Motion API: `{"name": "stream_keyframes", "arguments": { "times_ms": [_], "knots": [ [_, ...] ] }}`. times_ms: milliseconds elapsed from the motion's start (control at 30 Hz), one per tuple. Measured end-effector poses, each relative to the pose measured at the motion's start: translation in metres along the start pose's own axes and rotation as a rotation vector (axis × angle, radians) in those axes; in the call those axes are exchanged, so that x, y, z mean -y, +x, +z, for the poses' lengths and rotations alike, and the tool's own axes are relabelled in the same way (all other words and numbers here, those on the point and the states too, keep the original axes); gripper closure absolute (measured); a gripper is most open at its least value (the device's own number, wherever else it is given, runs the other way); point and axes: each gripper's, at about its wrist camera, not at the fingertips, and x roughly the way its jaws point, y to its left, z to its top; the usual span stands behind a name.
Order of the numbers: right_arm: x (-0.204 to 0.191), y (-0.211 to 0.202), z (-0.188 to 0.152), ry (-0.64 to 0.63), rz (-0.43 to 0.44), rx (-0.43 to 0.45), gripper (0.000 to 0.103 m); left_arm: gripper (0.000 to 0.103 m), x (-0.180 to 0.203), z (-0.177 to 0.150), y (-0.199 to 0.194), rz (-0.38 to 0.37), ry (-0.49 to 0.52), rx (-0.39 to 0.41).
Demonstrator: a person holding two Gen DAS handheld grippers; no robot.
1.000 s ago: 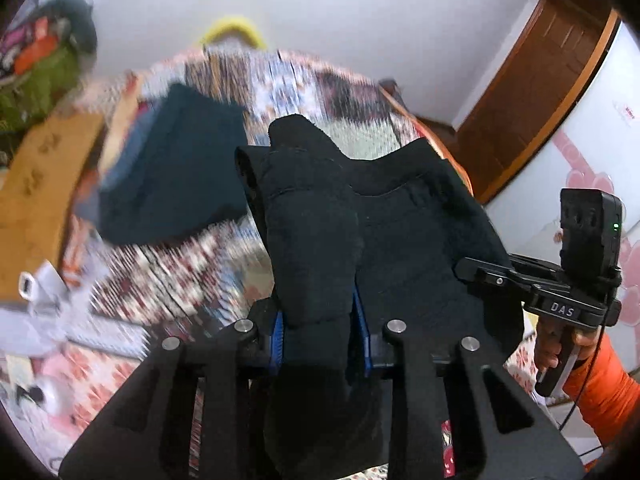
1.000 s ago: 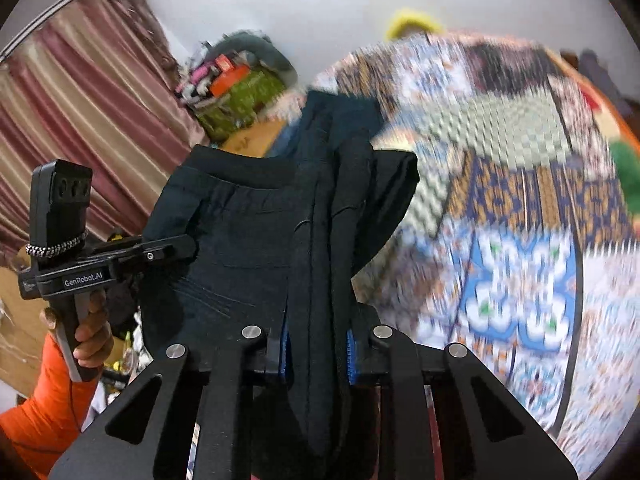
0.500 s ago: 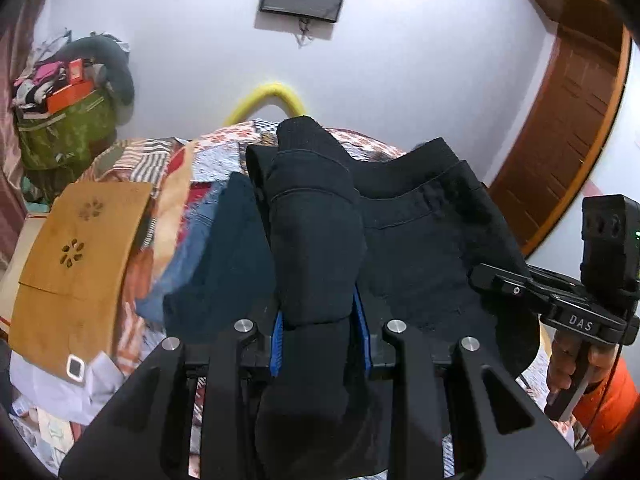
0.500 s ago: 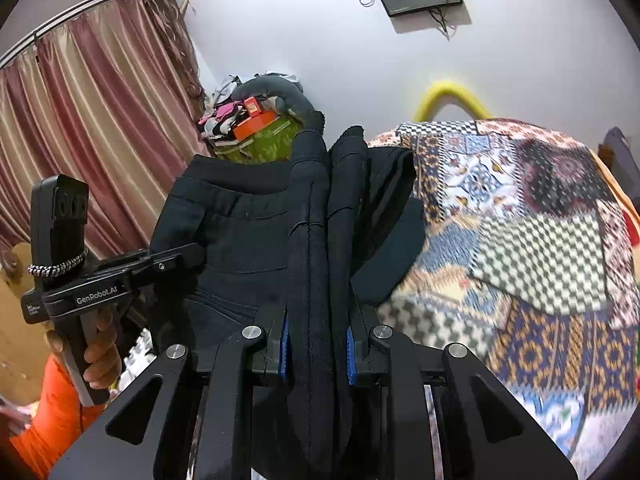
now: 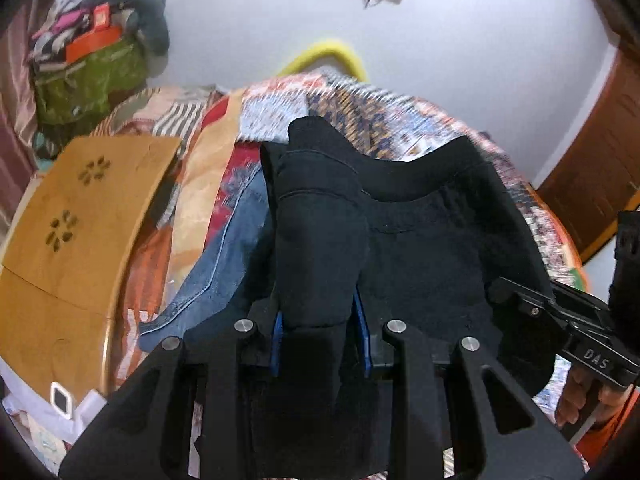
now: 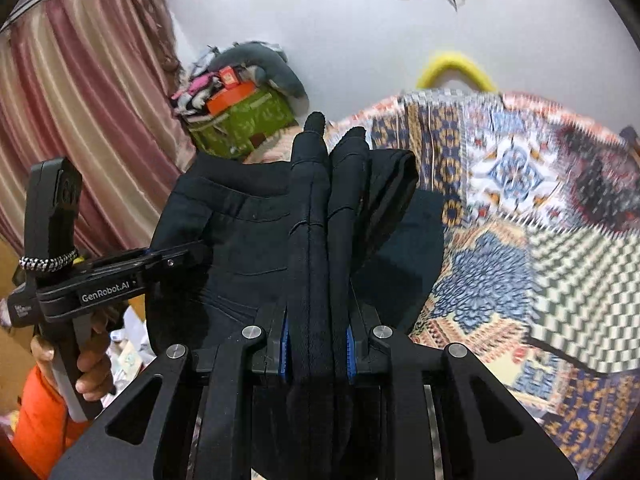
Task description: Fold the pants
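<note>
Both views have tipped downward since half a second ago: the wall screen has slid toward the top edge and the patchwork bed fills more of each frame, so the garment seems to be descending again. The black pants hang in the air above the bed, stretched between the two tools. The left tool is clamped on a thick bunch of black cloth that stands up at 12 o'clock from its blue pads; the right tool pinches two rolled ridges of the same cloth, with the slack panel falling away at 9 o'clock toward the other handle. Blue jeans lie on the bed at 9 o'clock from the left tool, partly under the black cloth, and a wooden board sits farther out the same way.

This looks like the carry-and-lay stage of a fold. Next, I judge, both tools should lower together, keep the held edge taut and level, and set it down squarely before letting go, clear of the jeans.
</note>
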Motion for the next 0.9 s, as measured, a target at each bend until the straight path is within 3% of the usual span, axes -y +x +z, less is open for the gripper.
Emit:
{"name": "stream_keyframes", "arguments": {
  "times_ms": [133, 200, 333, 433, 600, 900],
  "knots": [
    [0.017, 0.038, -0.009, 0.033, -0.024, -0.070, 0.084, 0.073, -0.011, -0.012, 0.059, 0.055, 0.005, -0.104],
    [0.021, 0.056, -0.014, 0.051, -0.073, -0.117, 0.083, 0.063, -0.014, -0.020, 0.084, 0.105, 0.017, -0.153],
    [0.029, 0.065, -0.020, 0.093, -0.114, -0.163, 0.078, 0.056, -0.014, -0.025, 0.081, 0.125, 0.018, -0.133],
    [0.022, 0.052, -0.021, 0.033, -0.141, -0.194, 0.075, 0.055, -0.013, -0.025, 0.071, 0.146, 0.011, -0.156],
    [0.007, 0.010, -0.027, -0.034, -0.150, -0.161, 0.073, 0.055, 0.002, -0.029, 0.019, 0.189, 0.035, -0.111],
    [-0.047, -0.130, -0.027, -0.115, -0.087, 0.085, 0.073, 0.055, 0.045, -0.039, -0.135, 0.139, 0.064, 0.112]
  ]
}}
